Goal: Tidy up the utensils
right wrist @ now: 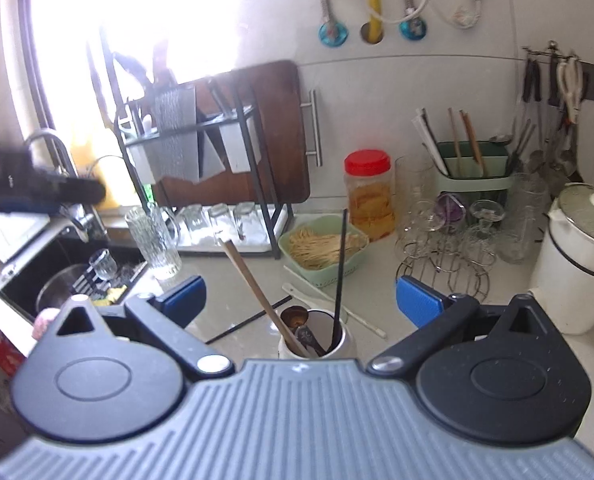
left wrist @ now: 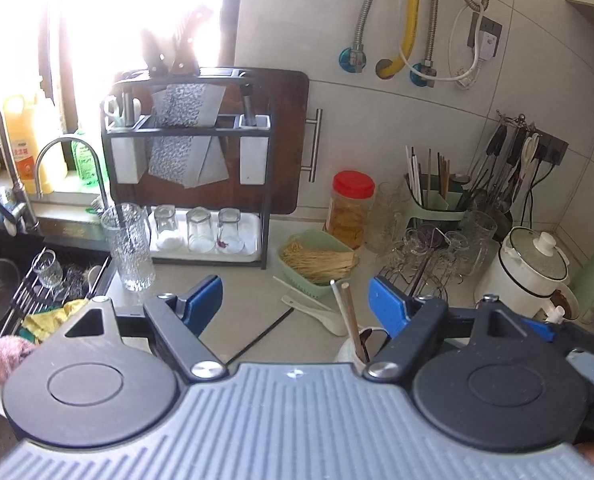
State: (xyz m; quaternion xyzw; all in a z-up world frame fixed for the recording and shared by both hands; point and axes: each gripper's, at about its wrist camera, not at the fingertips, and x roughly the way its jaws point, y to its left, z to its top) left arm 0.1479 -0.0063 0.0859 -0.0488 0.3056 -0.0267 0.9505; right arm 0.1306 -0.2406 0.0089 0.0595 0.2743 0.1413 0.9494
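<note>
A white cup [right wrist: 324, 342] holding chopsticks [right wrist: 339, 272] and a spoon [right wrist: 295, 316] stands on the counter [right wrist: 377, 280], below and between the right gripper's [right wrist: 301, 300] wide, empty fingers. The left gripper [left wrist: 295, 300] is likewise wide and empty. A loose black chopstick [right wrist: 249, 322] and a white spoon [left wrist: 315, 314] lie just beyond, toward the sink [left wrist: 1, 280] edge.

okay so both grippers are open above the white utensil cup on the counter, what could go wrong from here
The white utensil cup holds a tall wooden chopstick and black chopstick leaning out; a passing gripper could snag them and tip it. The loose black chopstick and white spoon lie near the ribbed glass, which could be knocked over.
</note>
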